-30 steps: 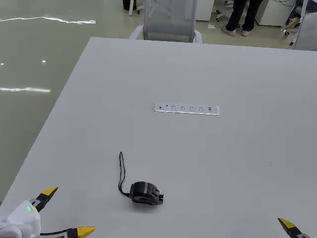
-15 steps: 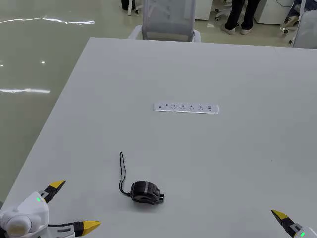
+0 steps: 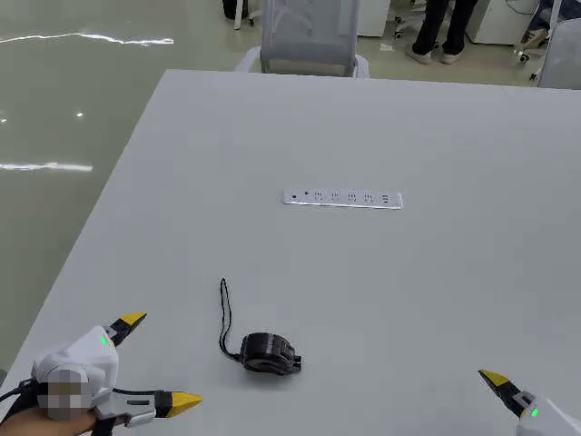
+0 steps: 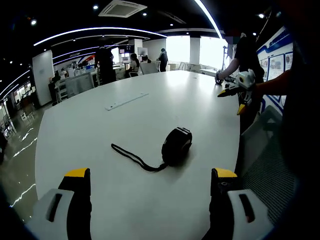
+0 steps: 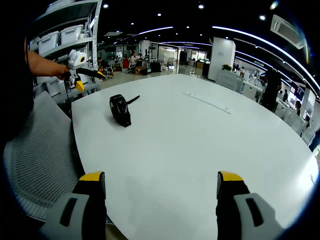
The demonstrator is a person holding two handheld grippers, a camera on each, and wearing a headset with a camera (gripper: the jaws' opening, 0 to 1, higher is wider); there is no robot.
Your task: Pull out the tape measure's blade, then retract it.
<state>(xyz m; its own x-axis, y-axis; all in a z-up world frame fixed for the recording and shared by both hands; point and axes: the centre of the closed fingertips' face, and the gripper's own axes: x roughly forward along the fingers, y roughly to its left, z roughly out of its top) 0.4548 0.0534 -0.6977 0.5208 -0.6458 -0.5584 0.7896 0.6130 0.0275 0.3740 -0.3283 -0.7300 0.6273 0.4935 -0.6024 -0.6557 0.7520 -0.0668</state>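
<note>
A small black tape measure (image 3: 267, 353) lies on the white table (image 3: 381, 272) near its front edge, blade retracted, its black wrist cord (image 3: 223, 318) trailing away from me. It also lies ahead in the left gripper view (image 4: 176, 145) and far left in the right gripper view (image 5: 119, 109). My left gripper (image 3: 152, 361) hovers open at the table's front left corner, a short way left of the tape measure (image 4: 150, 180). My right gripper (image 5: 160, 182) stands open over the table's near right edge, one yellow tip showing in the head view (image 3: 495, 378). Neither holds anything.
A white power strip (image 3: 341, 198) lies flat mid-table. An office chair (image 3: 310, 36) stands at the far edge, and a person (image 3: 443, 27) stands beyond it. Shiny floor (image 3: 64, 136) lies to the left of the table's edge.
The left gripper has moved forward and right, closer to the tape measure. The right gripper's tip has edged inward. The tape measure has not moved.
</note>
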